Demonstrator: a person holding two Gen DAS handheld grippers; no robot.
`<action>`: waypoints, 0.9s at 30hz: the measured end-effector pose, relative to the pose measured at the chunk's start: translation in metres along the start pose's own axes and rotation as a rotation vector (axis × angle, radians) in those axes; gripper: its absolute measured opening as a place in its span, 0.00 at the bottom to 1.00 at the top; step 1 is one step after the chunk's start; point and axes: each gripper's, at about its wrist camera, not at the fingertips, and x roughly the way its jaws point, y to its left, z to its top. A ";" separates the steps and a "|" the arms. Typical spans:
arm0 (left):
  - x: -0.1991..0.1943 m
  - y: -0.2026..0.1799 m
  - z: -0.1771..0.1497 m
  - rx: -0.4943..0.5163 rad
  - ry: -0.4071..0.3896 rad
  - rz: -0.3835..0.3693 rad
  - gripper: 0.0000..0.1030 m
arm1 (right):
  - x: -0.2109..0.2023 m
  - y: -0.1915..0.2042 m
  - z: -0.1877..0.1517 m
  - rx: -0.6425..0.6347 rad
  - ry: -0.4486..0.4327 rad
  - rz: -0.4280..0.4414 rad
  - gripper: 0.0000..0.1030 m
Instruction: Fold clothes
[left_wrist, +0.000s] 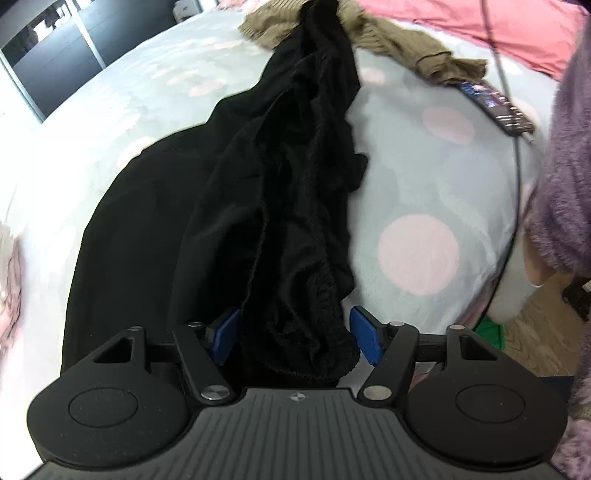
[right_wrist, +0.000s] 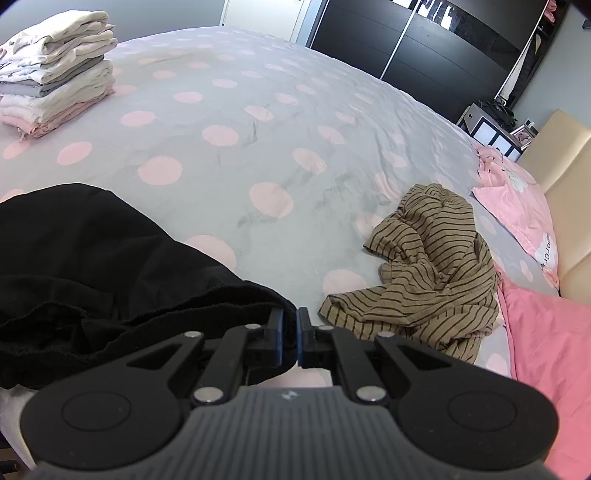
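Observation:
A black garment (left_wrist: 229, 206) lies stretched across the grey bed sheet with pink dots (left_wrist: 417, 206). In the left wrist view its bunched elastic waistband sits between the blue pads of my left gripper (left_wrist: 293, 332), whose jaws stand wide apart around the cloth. In the right wrist view the same black garment (right_wrist: 92, 258) runs off to the left, and my right gripper (right_wrist: 290, 332) is shut on its hem edge just above the sheet (right_wrist: 258, 122). A crumpled olive striped garment (right_wrist: 424, 273) lies right of the right gripper; it also shows in the left wrist view (left_wrist: 388, 40).
A stack of folded pale clothes (right_wrist: 55, 70) stands at the far left of the bed. Pink bedding (right_wrist: 546, 325) and a pillow (right_wrist: 517, 206) lie at the right. A phone (left_wrist: 495, 107) with a cable lies on the sheet. A purple fleece sleeve (left_wrist: 565, 184) is at the right edge.

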 end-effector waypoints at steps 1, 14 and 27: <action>-0.001 0.005 0.000 -0.032 -0.003 -0.014 0.38 | 0.000 0.000 0.000 0.001 0.002 0.000 0.08; -0.069 0.105 0.016 -0.270 -0.133 -0.020 0.08 | -0.028 -0.006 -0.018 0.008 0.006 0.003 0.07; -0.144 0.198 0.121 -0.217 -0.329 0.171 0.08 | -0.086 -0.017 0.062 -0.044 -0.098 -0.079 0.07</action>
